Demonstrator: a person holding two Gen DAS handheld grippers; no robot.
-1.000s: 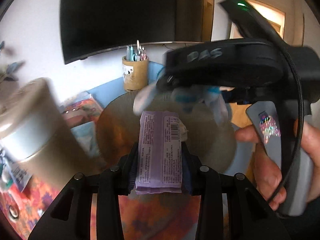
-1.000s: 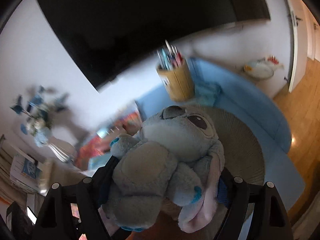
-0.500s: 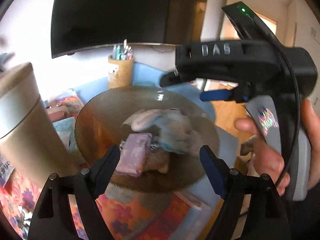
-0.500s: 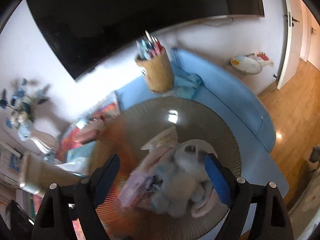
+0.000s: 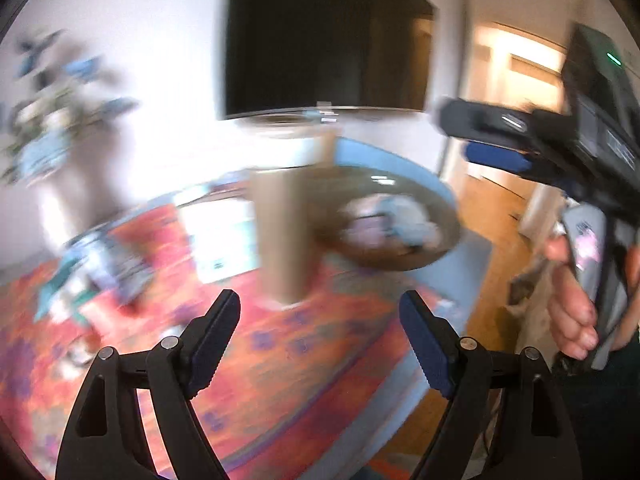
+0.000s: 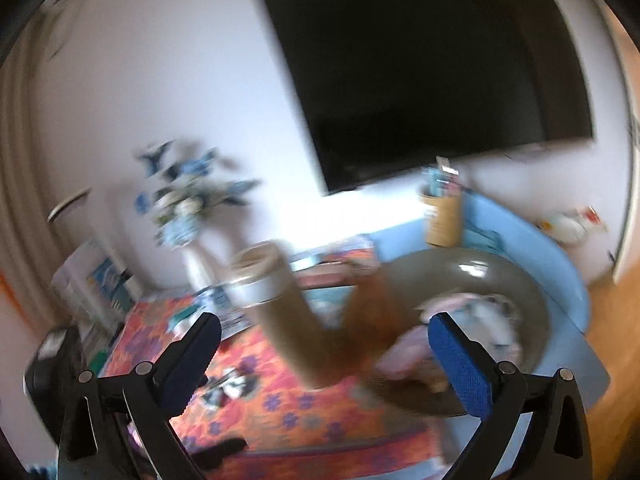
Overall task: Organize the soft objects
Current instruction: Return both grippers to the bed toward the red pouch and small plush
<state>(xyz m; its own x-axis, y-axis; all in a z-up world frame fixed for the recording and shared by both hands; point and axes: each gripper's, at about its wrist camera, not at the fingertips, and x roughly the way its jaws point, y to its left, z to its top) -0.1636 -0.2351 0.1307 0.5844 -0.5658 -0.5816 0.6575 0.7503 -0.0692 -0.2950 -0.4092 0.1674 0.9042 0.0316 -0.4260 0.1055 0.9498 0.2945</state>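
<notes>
Both views motion-blurred, so detail is rough. Left tool [image 5: 320, 312]: jaws spread wide, nothing between the ribbed dark-blue pads; it let go within the last sec. Right tool [image 6: 324, 340]: just been opening, jaws now at full spread, empty too.

Soft objects lie in the bowl [image 5: 448, 208], a round, shallow, brownish piece w/ a ribbed, woven-looking wall & a glossy highlight. Inside: plush toy [image 5: 408, 224], fuzzy grey-white w/ pink bits, & a flat purple packet [image 5: 360, 232] touching its left side. In right view the same pile shows as plush toy [image 6: 492, 320] inside bowl [image 6: 532, 288].

Surface [image 5: 280, 340]: covered by orange-red cloth w/ purple flower print; far part pale blue.

In the way: tall tan cylinder canister [image 5: 280, 232] w/ silvery band near top stands upright betw. left tool & bowl, hiding part of the rim; in right view canister [image 6: 280, 304] is smeared. Further back: wooden pen cup [image 6: 442, 220], vase of blue-white flowers [image 6: 188, 208], papers [image 5: 220, 236], dark TV [image 5: 328, 36] on white wall. Person's right hand [image 5: 572, 300] grips the other tool's grey handle at the left view's right edge.
</notes>
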